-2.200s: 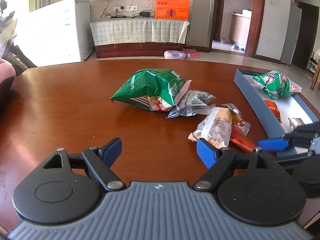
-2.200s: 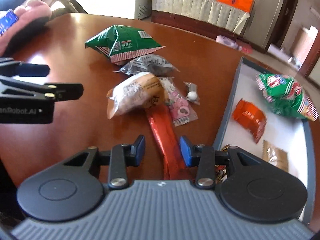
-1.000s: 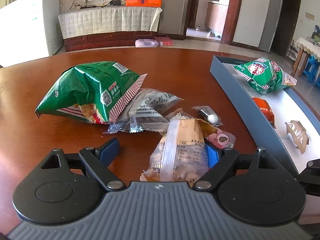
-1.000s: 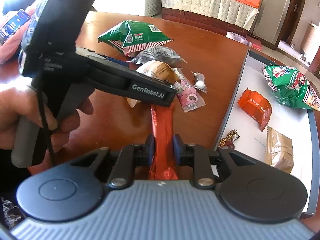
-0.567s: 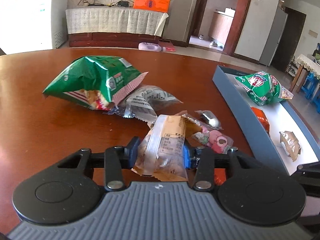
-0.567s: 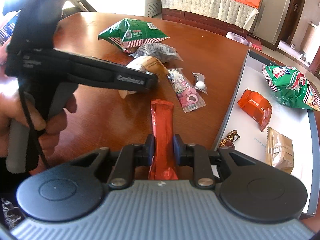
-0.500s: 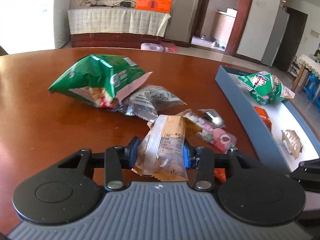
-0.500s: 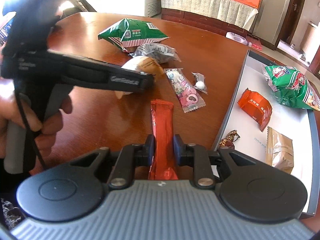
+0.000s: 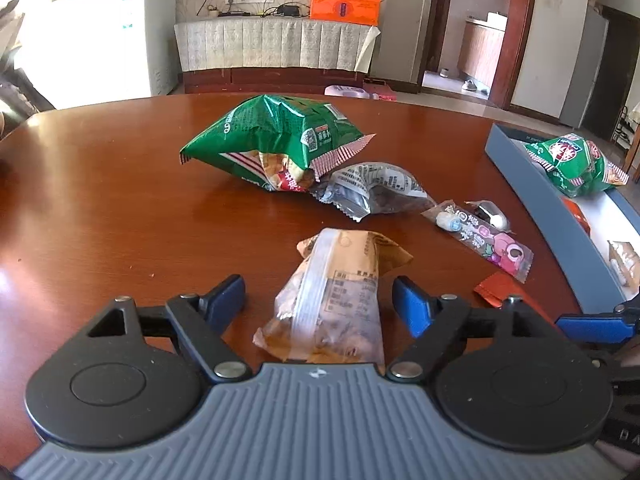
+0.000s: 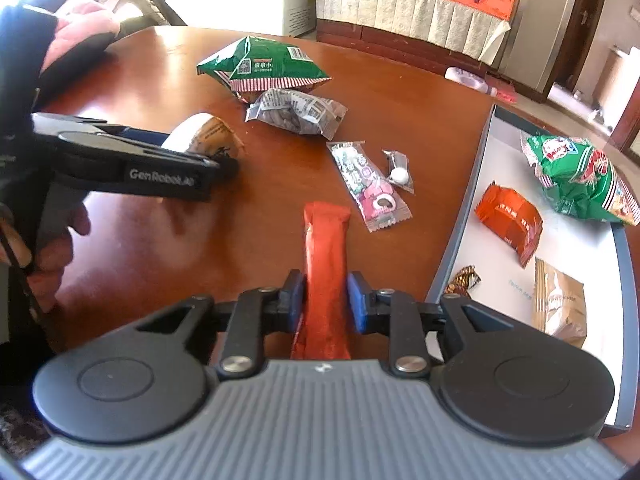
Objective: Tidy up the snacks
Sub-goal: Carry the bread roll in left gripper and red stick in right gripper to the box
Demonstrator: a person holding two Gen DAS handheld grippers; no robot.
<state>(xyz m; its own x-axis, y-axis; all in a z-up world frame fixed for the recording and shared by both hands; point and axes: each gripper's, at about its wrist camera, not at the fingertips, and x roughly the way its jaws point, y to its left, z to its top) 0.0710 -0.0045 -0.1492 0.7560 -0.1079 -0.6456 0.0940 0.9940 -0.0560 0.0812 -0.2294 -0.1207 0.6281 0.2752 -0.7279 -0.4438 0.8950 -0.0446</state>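
My left gripper (image 9: 319, 294) is open, its blue fingers on either side of a tan bread packet (image 9: 336, 300) that lies on the brown table (image 9: 120, 200); the packet also shows in the right wrist view (image 10: 208, 138). My right gripper (image 10: 323, 300) is shut on a long red snack bar (image 10: 326, 264), whose tip shows in the left wrist view (image 9: 496, 286). A blue-rimmed white tray (image 10: 460, 240) at the right holds a green bag (image 10: 576, 180), an orange packet (image 10: 510, 220), a tan packet (image 10: 560, 300) and a small candy (image 10: 464, 278).
On the table lie a big green chip bag (image 9: 272, 144), a grey nut packet (image 9: 376, 192), a pink candy strip (image 9: 484, 240) and a small clear sweet (image 9: 490, 212). The left gripper's body (image 10: 132, 168) and the hand holding it cross the right wrist view's left side.
My left gripper has opened and let go of the bread packet, which now lies on the table nearer the left. My right gripper stays shut on the red bar.
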